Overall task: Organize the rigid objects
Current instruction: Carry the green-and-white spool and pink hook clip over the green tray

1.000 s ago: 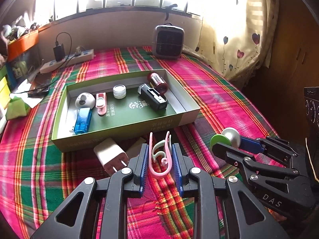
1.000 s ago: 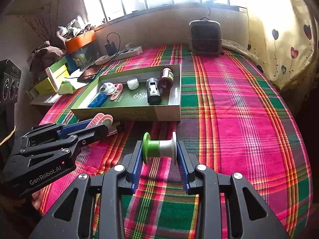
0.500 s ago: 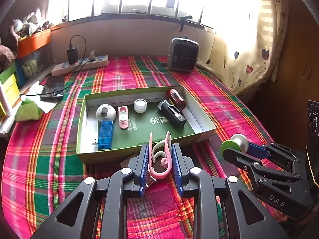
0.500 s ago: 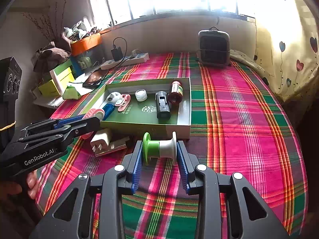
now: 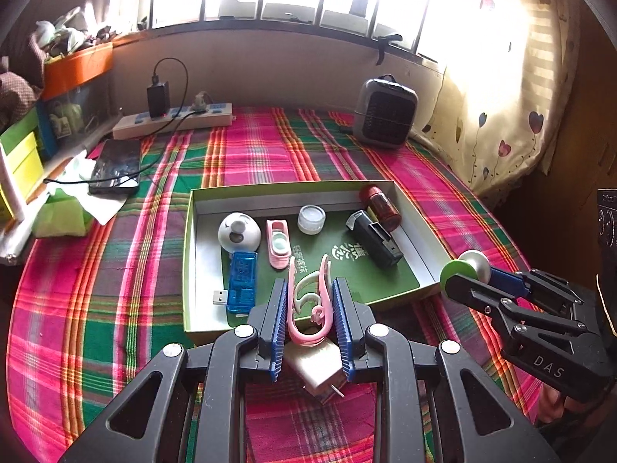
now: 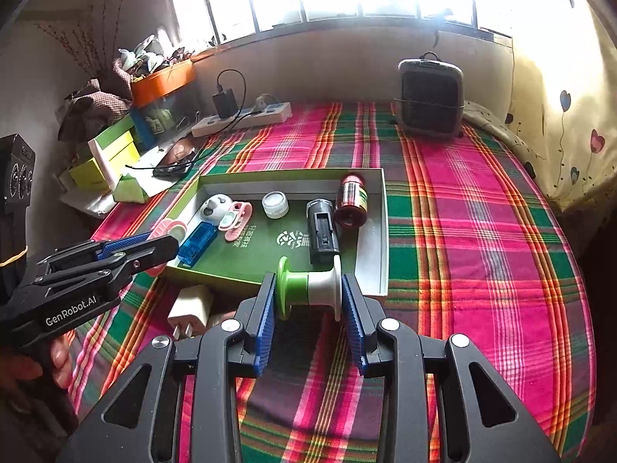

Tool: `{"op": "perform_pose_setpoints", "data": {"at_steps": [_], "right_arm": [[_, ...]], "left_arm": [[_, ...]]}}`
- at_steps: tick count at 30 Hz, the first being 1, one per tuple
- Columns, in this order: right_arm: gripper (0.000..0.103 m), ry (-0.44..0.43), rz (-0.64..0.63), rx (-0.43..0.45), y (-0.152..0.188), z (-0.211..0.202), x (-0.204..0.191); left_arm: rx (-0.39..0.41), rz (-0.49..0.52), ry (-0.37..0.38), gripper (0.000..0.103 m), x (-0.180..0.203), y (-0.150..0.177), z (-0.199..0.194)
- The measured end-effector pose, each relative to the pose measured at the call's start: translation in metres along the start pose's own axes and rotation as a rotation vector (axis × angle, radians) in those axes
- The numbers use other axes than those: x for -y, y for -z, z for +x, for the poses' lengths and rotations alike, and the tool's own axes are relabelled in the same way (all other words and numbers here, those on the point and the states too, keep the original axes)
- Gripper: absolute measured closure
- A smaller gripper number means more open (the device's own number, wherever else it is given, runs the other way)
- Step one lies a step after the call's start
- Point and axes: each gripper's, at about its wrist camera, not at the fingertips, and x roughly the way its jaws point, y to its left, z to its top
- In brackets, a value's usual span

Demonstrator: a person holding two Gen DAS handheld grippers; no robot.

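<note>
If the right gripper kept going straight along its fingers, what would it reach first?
Probably the near wall of the green tray, just ahead of the right gripper and its held spool; if high enough to clear, the black box next. Depth is unclear.

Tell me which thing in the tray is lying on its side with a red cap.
The brown bottle in the tray's far right corner, beside the black box. Nothing else there has a red cap.

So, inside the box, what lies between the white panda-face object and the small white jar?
A pink clip-shaped item lies between the panda-face object and the jar, seen clearly in the left wrist view.
</note>
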Motion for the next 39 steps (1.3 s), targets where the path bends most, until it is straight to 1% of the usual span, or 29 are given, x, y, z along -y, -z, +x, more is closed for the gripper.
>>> {"op": "perform_pose_setpoints", "data": {"at_steps": [6,15,22,28,32,39], "right_arm": [[0.069,-0.023,-0.012,-0.023,-0.012,0.019,-0.007],[0.069,-0.032,-0.029,-0.044,-0.027,0.046,-0.015],[0.069,-0.029,-0.036,-0.066,-0.037,0.068,-0.018],[0.069,-0.016,-0.06,-0.087,-0.041,0.086,-0.024],[0.069,-0.01,-0.072,-0.09,-0.042,0.093,-0.025],[0.069,-0.003,-0.075,-0.102,-0.045,0.104,-0.024]], "left_arm": [[-0.01,-0.02,-0.011,0.081,-0.013,-0.005,0.01],[-0.022,-0.038,-0.027,0.081,-0.029,-0.008,0.02],[-0.019,-0.057,-0.05,0.081,-0.042,-0.014,0.025],[-0.029,-0.059,-0.059,0.081,-0.046,-0.018,0.035],[-0.025,-0.078,-0.064,0.081,-0.052,-0.022,0.038],[-0.036,-0.068,-0.082,0.081,-0.055,-0.026,0.047]]}}
